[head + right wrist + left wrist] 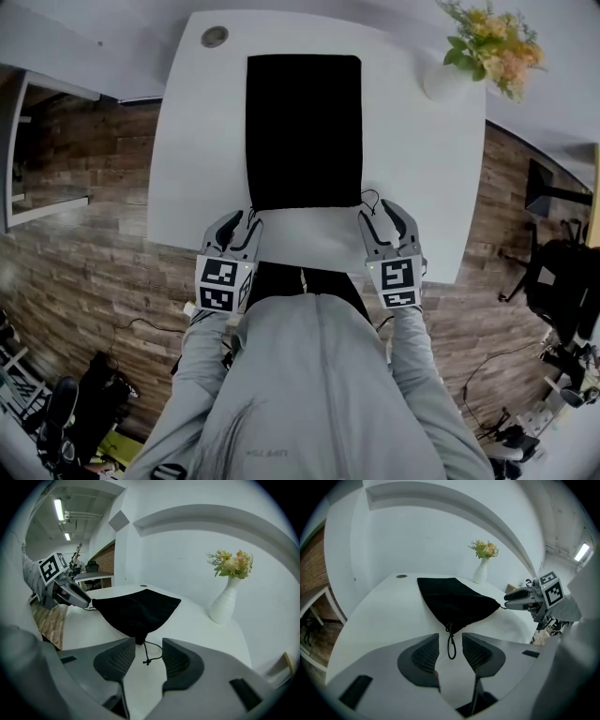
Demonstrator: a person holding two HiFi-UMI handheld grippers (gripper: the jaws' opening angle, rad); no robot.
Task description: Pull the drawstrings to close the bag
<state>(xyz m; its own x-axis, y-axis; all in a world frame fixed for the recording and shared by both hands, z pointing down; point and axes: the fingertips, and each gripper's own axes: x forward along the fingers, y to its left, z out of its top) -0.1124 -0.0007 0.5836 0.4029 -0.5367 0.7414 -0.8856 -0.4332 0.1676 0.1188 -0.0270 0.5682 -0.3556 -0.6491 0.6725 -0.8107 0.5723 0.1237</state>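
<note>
Left tool [450, 636], right tool [149, 642] astride drawstrings [452, 658]

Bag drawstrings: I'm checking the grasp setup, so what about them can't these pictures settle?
- Left drawstring: in the head view, too thin and partly behind the left gripper.
- Bag: flat black in every view; how far its mouth is gathered is unreadable.
- Right drawstring: its end looks knotted in the right gripper view, too small to confirm.
</note>
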